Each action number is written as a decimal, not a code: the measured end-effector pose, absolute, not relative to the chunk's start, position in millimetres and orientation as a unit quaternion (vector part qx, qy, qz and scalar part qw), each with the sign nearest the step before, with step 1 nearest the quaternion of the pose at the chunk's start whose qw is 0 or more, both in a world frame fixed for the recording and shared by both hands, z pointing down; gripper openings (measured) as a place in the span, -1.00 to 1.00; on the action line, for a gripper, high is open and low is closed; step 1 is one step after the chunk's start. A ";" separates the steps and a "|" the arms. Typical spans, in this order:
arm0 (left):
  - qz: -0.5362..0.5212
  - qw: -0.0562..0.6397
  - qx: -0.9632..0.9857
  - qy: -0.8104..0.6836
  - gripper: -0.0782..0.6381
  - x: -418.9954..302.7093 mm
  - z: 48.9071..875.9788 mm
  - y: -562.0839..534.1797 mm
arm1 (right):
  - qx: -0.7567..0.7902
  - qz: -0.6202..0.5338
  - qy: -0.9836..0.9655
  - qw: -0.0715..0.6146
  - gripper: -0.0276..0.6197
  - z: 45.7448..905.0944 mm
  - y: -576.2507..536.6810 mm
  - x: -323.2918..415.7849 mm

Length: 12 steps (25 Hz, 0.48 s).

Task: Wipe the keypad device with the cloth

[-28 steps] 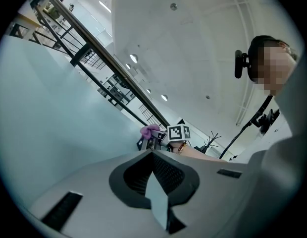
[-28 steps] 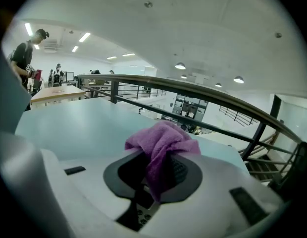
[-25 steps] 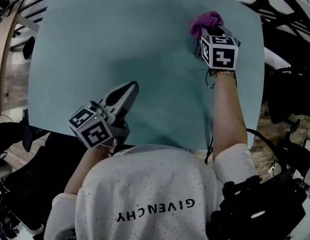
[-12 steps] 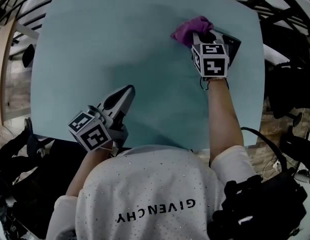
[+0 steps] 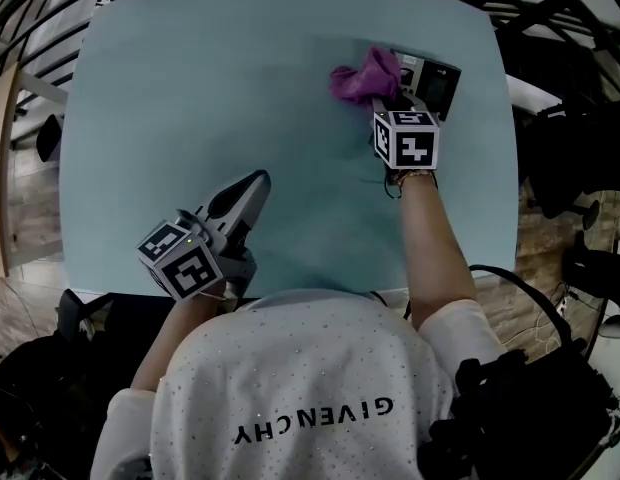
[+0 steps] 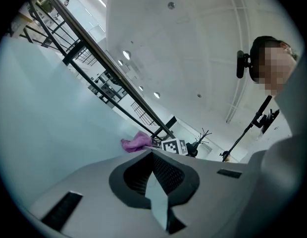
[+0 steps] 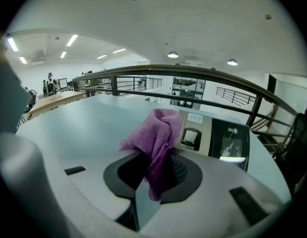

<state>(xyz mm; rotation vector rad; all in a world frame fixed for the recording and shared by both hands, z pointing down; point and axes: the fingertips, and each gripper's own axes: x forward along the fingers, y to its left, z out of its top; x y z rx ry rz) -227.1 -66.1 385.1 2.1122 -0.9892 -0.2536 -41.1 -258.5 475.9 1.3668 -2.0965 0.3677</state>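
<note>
At the upper right of the head view, the right gripper (image 5: 390, 100) pinches the purple cloth (image 5: 362, 76), which bunches at the left end of the keypad device (image 5: 436, 84) on the pale blue table (image 5: 190, 88). The left gripper (image 5: 252, 186) sits at lower left, its jaws closed together on nothing.

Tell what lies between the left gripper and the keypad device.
Head view: bare table, then the cloth in the right gripper, at the edge of the keypad device.
</note>
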 end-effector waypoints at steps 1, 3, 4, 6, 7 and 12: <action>-0.099 0.387 0.831 -0.388 -0.78 -226.2 384.3 -65.3 | 0.518 0.144 -0.788 0.301 -0.72 478.5 -256.2 -39.7; -0.099 0.386 0.832 -0.386 -0.78 -223.4 383.2 -63.0 | 0.522 0.154 -0.784 0.298 -0.72 482.7 -252.5 -36.3; -0.099 0.386 0.832 -0.385 -0.78 -222.0 382.7 -61.8 | 0.524 0.160 -0.782 0.297 -0.72 484.8 -250.9 -34.8; -0.101 0.386 0.833 -0.384 -0.78 -220.9 380.6 -59.2 | 0.530 0.173 -0.777 0.292 -0.72 488.7 -247.5 -32.7; -0.104 0.385 0.833 -0.384 -0.78 -221.4 378.4 -57.8 | 0.532 0.181 -0.775 0.290 -0.72 490.8 -244.9 -31.9; -0.119 0.367 0.837 -0.387 -0.78 -231.0 360.5 -55.1 | 0.536 0.221 -0.762 0.288 -0.72 502.4 -223.9 -31.4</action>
